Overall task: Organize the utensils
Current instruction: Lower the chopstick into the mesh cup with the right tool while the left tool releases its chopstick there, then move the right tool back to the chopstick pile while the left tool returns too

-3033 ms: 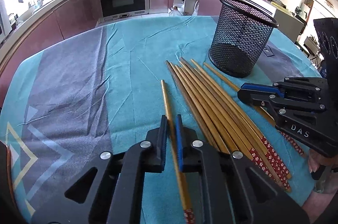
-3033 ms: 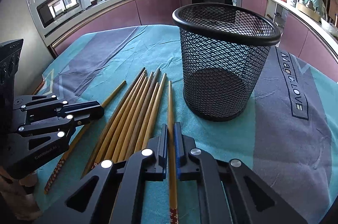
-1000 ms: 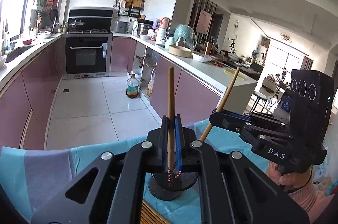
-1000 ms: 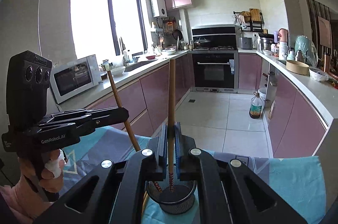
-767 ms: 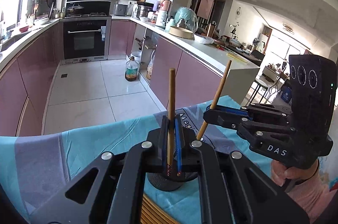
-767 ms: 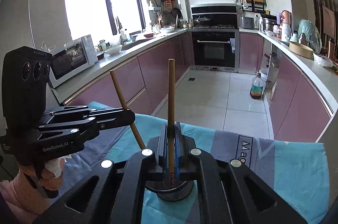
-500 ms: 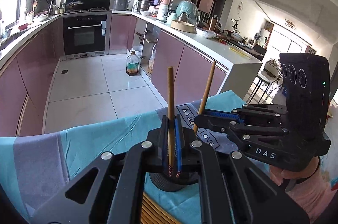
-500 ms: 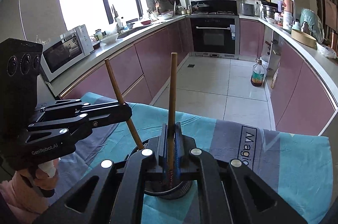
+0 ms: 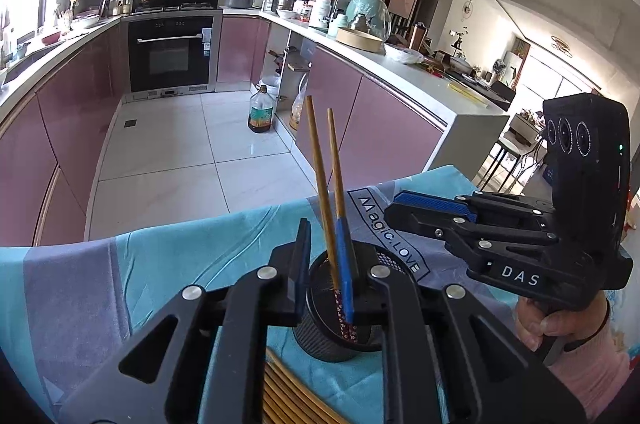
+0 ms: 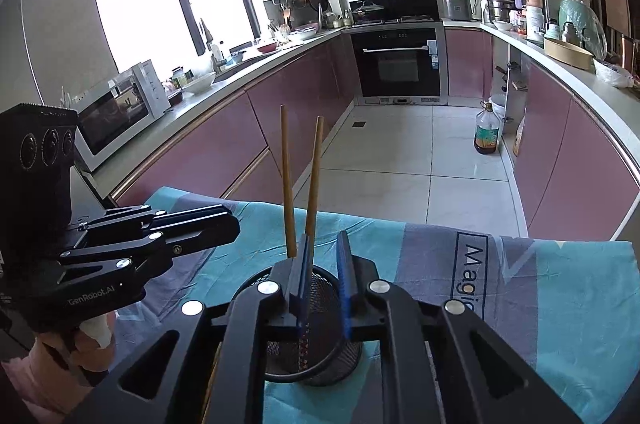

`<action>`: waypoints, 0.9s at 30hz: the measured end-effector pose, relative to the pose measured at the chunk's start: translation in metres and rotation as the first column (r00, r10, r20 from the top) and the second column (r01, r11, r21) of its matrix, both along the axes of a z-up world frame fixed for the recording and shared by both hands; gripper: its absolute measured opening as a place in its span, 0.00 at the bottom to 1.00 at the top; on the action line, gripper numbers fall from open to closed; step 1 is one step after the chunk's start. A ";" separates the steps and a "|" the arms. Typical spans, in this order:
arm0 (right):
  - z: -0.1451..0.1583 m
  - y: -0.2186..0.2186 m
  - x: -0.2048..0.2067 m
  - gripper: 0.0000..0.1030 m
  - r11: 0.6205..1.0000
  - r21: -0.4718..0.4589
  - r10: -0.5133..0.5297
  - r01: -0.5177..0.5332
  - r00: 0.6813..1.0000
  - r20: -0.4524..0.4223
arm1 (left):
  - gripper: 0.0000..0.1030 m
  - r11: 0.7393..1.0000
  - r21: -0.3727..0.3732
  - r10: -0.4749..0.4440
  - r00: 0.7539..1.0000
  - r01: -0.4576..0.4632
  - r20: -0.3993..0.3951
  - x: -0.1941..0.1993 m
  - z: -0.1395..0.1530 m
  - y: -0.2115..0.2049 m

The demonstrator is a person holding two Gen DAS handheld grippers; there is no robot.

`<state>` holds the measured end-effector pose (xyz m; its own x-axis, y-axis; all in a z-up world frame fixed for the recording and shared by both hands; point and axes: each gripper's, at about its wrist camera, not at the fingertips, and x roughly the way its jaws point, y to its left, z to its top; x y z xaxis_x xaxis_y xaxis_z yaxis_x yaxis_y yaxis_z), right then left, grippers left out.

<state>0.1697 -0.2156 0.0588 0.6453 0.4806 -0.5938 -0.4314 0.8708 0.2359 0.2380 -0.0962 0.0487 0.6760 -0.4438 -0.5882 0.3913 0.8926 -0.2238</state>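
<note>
Two wooden chopsticks (image 9: 320, 176) stand upright in the black mesh holder (image 9: 320, 336), decorated ends down; they also show in the right wrist view (image 10: 286, 180), inside the holder (image 10: 320, 372). My left gripper (image 9: 326, 264) is open just above the holder's rim, with the chopsticks between its spread fingers. My right gripper (image 10: 324, 276) is open too, with one chopstick leaning against its left finger. Each gripper shows from the side in the other's view, the right one (image 9: 404, 210) and the left one (image 10: 230, 224).
Several more chopsticks (image 9: 288, 396) lie on the teal and grey tablecloth (image 9: 140, 264) just in front of the holder. Behind the table are the kitchen floor, pink cabinets and an oven.
Both grippers have opened and let go of their chopsticks, which now stand in the mesh holder. Before that both grippers lowered the chopsticks into it.
</note>
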 end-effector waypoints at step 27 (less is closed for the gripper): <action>-0.080 0.054 -0.098 0.40 0.978 -0.027 0.202 -0.207 0.971 -0.124 | 0.60 0.970 0.193 0.162 0.985 -0.149 -0.052 -0.123 -0.107 0.068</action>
